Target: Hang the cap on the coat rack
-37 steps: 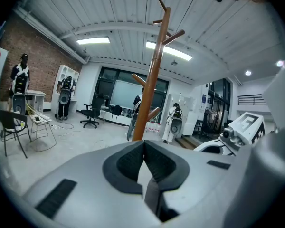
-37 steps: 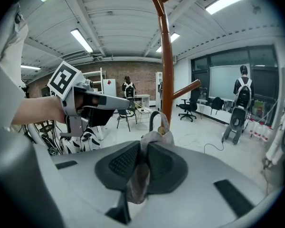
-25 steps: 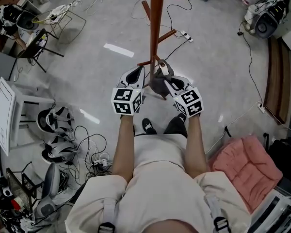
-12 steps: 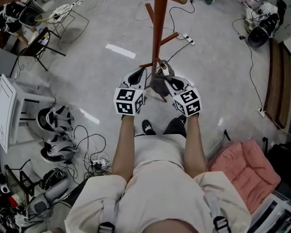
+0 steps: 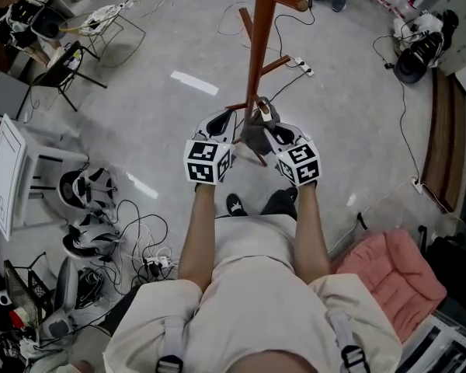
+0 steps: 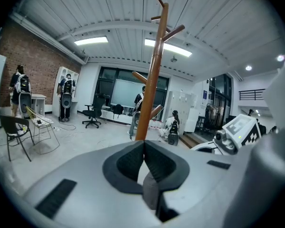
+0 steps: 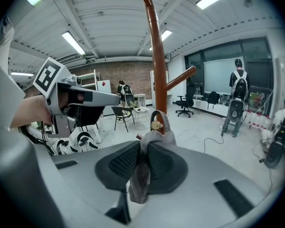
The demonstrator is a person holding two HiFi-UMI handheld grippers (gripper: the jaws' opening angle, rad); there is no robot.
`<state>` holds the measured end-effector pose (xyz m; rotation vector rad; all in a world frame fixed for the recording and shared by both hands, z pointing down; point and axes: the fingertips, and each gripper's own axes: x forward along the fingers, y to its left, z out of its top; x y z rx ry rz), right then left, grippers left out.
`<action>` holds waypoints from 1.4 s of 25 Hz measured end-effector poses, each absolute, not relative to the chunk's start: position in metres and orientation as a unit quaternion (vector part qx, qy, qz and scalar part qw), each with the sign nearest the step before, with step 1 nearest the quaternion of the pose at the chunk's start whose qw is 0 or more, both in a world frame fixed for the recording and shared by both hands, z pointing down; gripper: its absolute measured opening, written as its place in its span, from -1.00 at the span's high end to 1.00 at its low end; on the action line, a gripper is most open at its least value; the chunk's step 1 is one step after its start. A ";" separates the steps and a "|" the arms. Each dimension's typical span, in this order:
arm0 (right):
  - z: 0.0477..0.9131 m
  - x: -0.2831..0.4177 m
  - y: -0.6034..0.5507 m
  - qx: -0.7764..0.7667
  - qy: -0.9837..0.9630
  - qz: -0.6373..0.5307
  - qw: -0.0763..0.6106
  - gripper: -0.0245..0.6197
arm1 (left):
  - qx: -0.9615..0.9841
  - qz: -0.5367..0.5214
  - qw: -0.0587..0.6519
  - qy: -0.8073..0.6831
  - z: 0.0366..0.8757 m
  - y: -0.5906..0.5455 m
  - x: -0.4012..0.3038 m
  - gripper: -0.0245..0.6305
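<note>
Overhead, the head view alone shows both claws at once: the left gripper (image 5: 222, 118) just left of the coat rack (image 5: 258, 45) and the right gripper (image 5: 270, 128) just right of it. Each carries one marker cube (image 5: 208, 162), two in all. One cap (image 5: 254, 137) shows there only as a grey bunch between the claws, low on the pole. From above, four pegs can be counted on the single rack. One pink cushion (image 5: 394, 266) lies on the floor at lower right, seen in this view only.

Left gripper view: the jaws are clenched, the pads meeting at their tips, with the rack's pole standing beyond them. A grey sliver sits low behind the pads; what it is cannot be told. Two standing figures (image 6: 20, 87) are at the brick wall (image 6: 35, 65) on the left, visible in this view alone.

Right gripper view: the jaws are closed to a narrow gap and grasp the cap. Its grey fabric is pinched between the pads and hangs out below them. Only this view shows the cap's strap arching over the round tip of a low peg (image 7: 156, 124). The left gripper appears at this view's left, apart from the cap.
</note>
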<state>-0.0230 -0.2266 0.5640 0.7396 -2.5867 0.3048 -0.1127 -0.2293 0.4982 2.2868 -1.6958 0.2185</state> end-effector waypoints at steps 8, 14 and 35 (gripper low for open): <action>0.570 -0.029 -0.231 0.265 -0.931 0.109 0.226 0.81 | 0.786 0.076 0.145 -0.596 0.499 -0.227 -0.126 0.90; 0.575 -0.032 -0.237 0.272 -0.928 0.112 0.228 0.81 | 0.787 0.088 0.139 -0.595 0.502 -0.223 -0.128 0.90; 0.597 -0.038 -0.238 0.296 -0.915 0.145 0.233 0.79 | 0.783 0.086 0.130 -0.602 0.497 -0.207 -0.139 0.90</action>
